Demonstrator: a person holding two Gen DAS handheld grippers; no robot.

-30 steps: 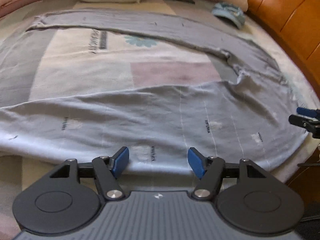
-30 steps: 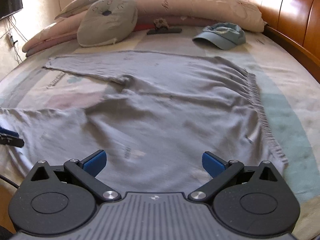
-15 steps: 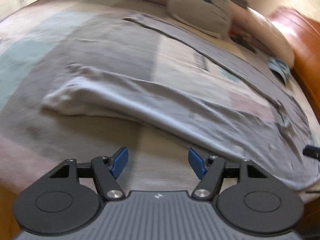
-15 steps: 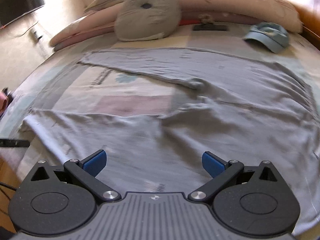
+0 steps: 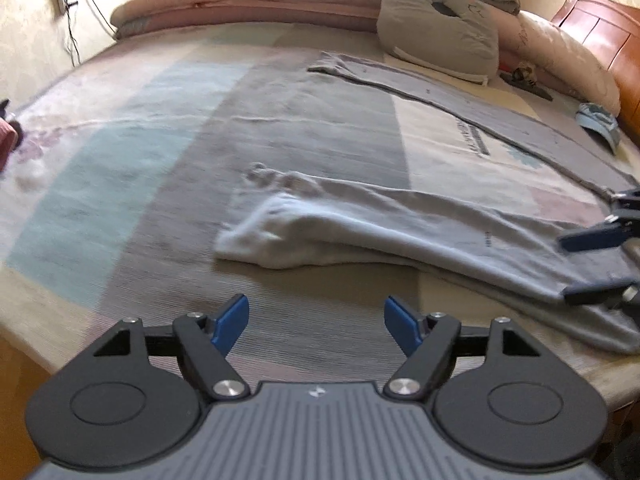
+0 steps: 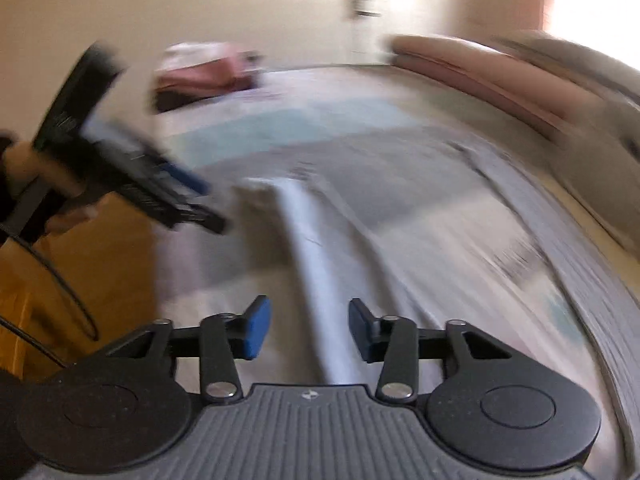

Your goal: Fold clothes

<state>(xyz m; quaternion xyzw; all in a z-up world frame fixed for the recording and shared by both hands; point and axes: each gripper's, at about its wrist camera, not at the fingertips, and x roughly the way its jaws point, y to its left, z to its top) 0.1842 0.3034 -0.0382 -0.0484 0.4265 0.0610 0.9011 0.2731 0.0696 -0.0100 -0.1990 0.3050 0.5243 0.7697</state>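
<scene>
1. Bed (image 5: 120,128): both wrist views have swung from the body of the garment toward its near sleeve end. The right wrist view is heavily motion-blurred.
2. Grey long-sleeved top (image 5: 440,224): spread flat across the bed. Its near sleeve runs ahead of both grippers; the far sleeve (image 5: 440,96) lies well beyond, toward the cat-face cushion (image 5: 436,28).
3. Near sleeve cuff (image 5: 256,236): now just ahead of the left jaws, apart from them. A second ago the torso lay there.
4. Left gripper (image 5: 316,326): jaws have just been opening, stand wide, nothing between them, only bare bedcover.
5. Right gripper (image 6: 308,328): jaws have just been closing from full width to about half. The sleeve passes between the pads; whether they pinch it, cannot tell.
6. Judgement: both hands are setting up on the near sleeve, likely to fold it inward; no fold made yet.
</scene>
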